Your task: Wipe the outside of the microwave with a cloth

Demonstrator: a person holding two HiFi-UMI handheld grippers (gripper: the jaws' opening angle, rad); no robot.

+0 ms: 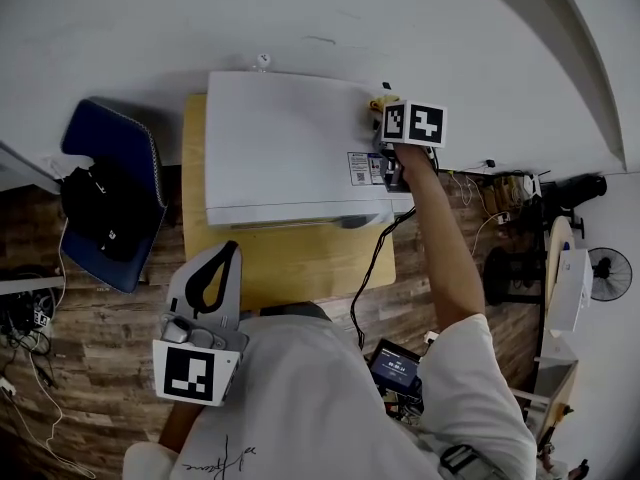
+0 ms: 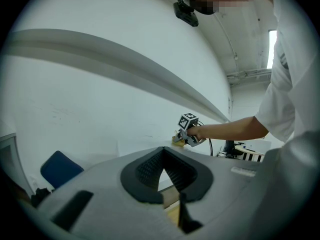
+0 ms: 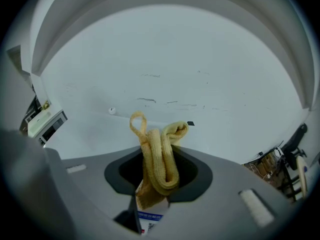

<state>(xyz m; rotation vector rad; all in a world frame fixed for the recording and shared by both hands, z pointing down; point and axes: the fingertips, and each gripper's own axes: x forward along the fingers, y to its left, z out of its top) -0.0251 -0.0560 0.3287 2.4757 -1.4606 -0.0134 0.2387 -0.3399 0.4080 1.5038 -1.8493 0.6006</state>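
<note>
1. The left gripper hangs over the front edge of the wooden table, close to the person's body. Its jaws are pressed together at the tips, with nothing between them.
2. The white microwave stands on the table against the wall.
3. The right gripper pinches the yellow cloth, folded, at the microwave's top rear right corner.
</note>
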